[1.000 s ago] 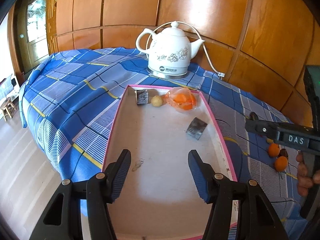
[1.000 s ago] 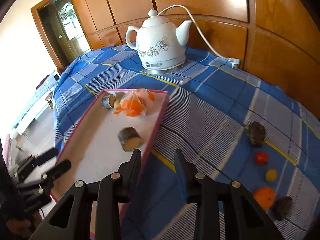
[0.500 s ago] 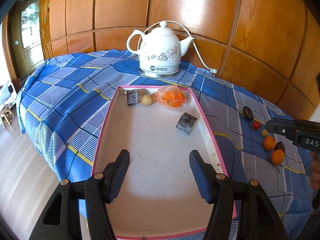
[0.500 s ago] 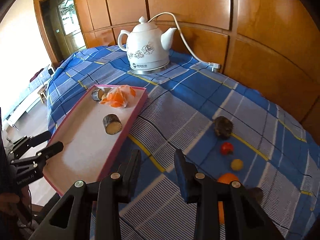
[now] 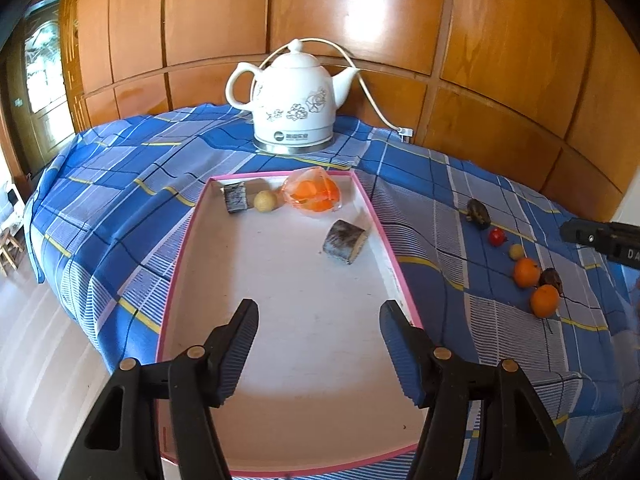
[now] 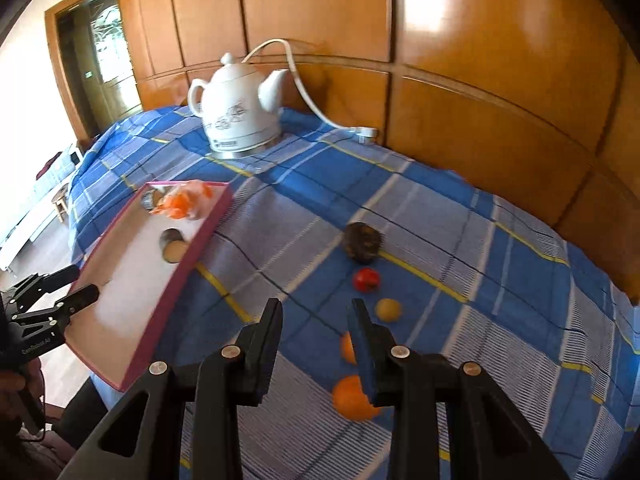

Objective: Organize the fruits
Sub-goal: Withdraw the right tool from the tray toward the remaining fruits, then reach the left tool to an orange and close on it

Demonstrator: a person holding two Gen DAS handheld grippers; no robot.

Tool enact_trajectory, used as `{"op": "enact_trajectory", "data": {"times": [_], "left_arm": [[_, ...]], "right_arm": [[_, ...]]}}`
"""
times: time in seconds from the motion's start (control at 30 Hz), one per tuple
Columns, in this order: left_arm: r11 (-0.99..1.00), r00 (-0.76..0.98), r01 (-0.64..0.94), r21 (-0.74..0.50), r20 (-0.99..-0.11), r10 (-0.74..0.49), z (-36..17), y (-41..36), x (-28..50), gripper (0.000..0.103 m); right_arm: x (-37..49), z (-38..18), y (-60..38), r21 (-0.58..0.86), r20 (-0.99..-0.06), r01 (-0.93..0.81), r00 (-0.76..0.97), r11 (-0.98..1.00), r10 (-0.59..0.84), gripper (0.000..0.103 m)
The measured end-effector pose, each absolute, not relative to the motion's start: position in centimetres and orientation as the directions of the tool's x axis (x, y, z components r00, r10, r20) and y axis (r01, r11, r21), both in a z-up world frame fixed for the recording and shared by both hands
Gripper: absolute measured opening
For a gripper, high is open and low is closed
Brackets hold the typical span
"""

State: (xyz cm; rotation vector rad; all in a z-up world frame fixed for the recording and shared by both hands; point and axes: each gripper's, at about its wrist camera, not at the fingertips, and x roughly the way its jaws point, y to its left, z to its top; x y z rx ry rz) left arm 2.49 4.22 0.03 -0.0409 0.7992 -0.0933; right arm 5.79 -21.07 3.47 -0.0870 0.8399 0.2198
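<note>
**Fruit in a row off the tray, both my grippers empty**

The blue checked cloth (image 5: 120,216) spread beneath both my tools. On it, directly under and ahead of my left gripper (image 5: 318,326), lay the pink-rimmed tray (image 5: 182,248); past the tray's far end stood the white kettle (image 5: 294,100) against the wooden panelling (image 5: 500,56).

My left gripper hung over the near half of the tray with its jaws apart, nothing between them. At the tray's far end, well ahead of those fingers, sat a bag of orange fruit (image 5: 314,196), a small pale round fruit (image 5: 265,201) just left of it, and a dark cut piece (image 5: 235,197) left of that. A second cut piece (image 5: 345,241) lay nearer, ahead and slightly right of my right-hand finger.

My right gripper (image 6: 314,320) was held over the cloth to the right of the tray, its jaws narrowly apart and gripping nothing. The loose fruit ran in a line just right of it: a dark lumpy fruit (image 6: 362,242) farthest ahead, then a red one (image 6: 366,280), a small yellow one (image 6: 387,310), an orange (image 6: 347,348) partly hidden behind my right finger, and a nearer orange (image 6: 352,400) below that fingertip. From the left camera another dark fruit (image 5: 551,279) showed between the two oranges.
</note>
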Motion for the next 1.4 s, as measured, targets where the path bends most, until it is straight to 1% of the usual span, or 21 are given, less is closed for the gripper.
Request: {"op": "enact_trajectory", "data": {"times": [0.2, 0.37, 0.57, 0.67, 0.9, 1.07, 1.27, 1.4], "left_arm": [[0.993, 0.687, 0.102, -0.059, -0.718, -0.113, 0.2, 3.0, 2.7, 0.064], [0.99, 0.675, 0.135, -0.051, -0.726, -0.129, 0.4, 1.6, 3.0, 0.064], [0.979, 0.659, 0.188, -0.072, -0.731, -0.18, 0.7, -0.3, 3.2, 0.064], [0.963, 0.637, 0.256, -0.085, -0.734, -0.234, 0.7, -2.0, 3.5, 0.063], [0.871, 0.48, 0.454, -0.188, -0.772, -0.417, -0.3, -8.5, 4.3, 0.063], [0.812, 0.38, 0.522, -0.261, -0.781, -0.495, -1.2, -13.3, 5.5, 0.063], [0.79, 0.305, 0.527, -0.311, -0.799, -0.518, -3.0, -18.3, 7.0, 0.063], [0.791, 0.295, 0.534, -0.297, -0.812, -0.504, -4.3, -20.6, 7.7, 0.063]], "right_arm": [[5.6, 4.2, -24.8, -0.019, -0.74, -0.162, 0.666, 0.987, 0.095, 0.034], [5.5, 4.1, -29.4, -0.031, -0.733, -0.056, 0.68, 0.998, 0.015, 0.034], [5.4, 1.6, -35.1, 0.031, -0.754, 0.12, 0.655, 0.992, -0.056, 0.034], [5.5, 1.2, -36.7, 0.068, -0.774, 0.189, 0.629, 0.98, -0.068, 0.034], [5.3, 1.6, -37.0, 0.106, -0.766, 0.192, 0.642, 0.976, -0.043, 0.034], [5.5, 1.6, -36.7, 0.124, -0.769, 0.182, 0.639, 0.975, -0.022, 0.034], [5.4, 1.9, -36.9, 0.155, -0.764, 0.185, 0.645, 0.97, -0.001, 0.034], [5.4, 2.2, -36.8, 0.171, -0.757, 0.18, 0.653, 0.969, 0.013, 0.034]]}}
